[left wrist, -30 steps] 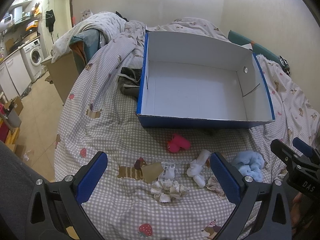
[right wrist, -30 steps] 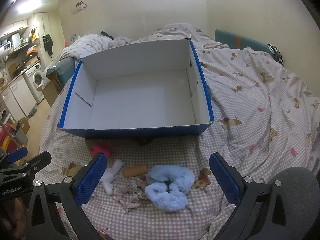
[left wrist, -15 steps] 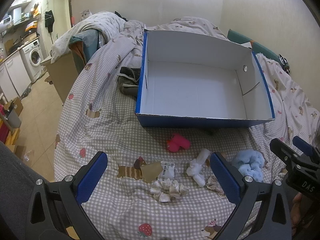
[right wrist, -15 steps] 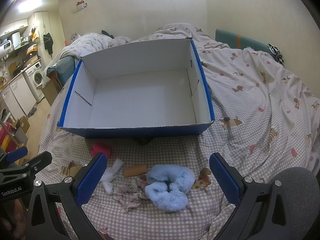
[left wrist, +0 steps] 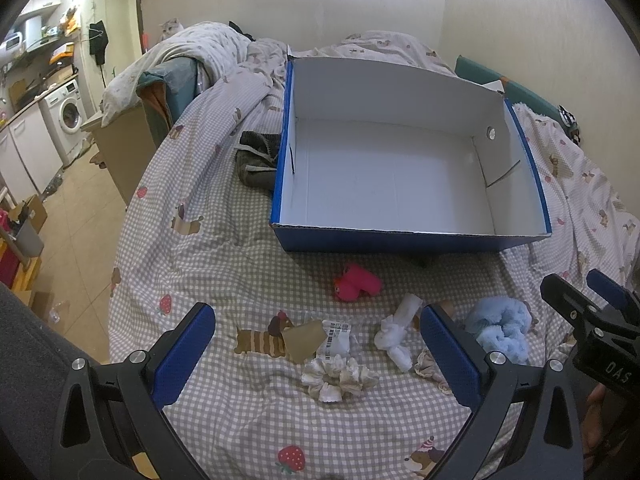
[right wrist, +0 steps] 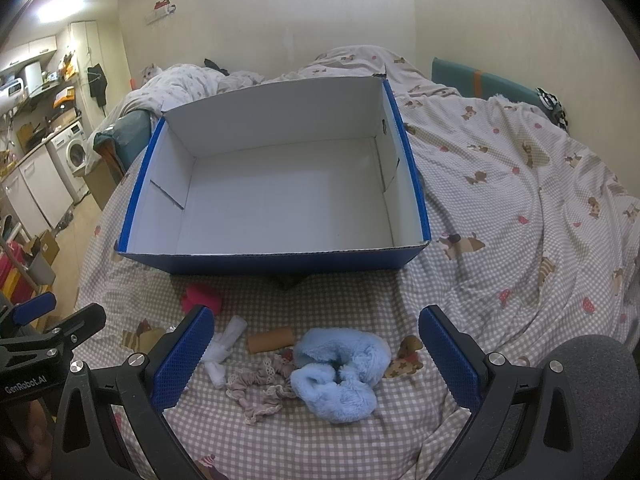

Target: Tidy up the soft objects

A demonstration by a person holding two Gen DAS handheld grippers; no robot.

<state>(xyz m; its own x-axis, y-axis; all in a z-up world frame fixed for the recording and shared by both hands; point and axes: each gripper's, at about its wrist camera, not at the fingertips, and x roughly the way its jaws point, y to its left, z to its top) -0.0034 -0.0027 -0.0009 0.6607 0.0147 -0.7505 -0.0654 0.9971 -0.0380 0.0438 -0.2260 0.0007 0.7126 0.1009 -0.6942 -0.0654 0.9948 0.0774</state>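
Moved only a hair over the last sec. Shifted the left gripper [left wrist: 316,344] slightly: nudged the blue box [left wrist: 400,242] a touch up & left in the left wrist view, esp. its near-left corner. Did likewise w/ the right gripper [right wrist: 316,340]: pushed the box's front edge marginally higher in the right wrist view. Also crept a little higher at the edge of each other's views, approx. the same small amt. Too slight to tell more.

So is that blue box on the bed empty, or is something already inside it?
Empty. The blue box shows only its bare white floor in both views.
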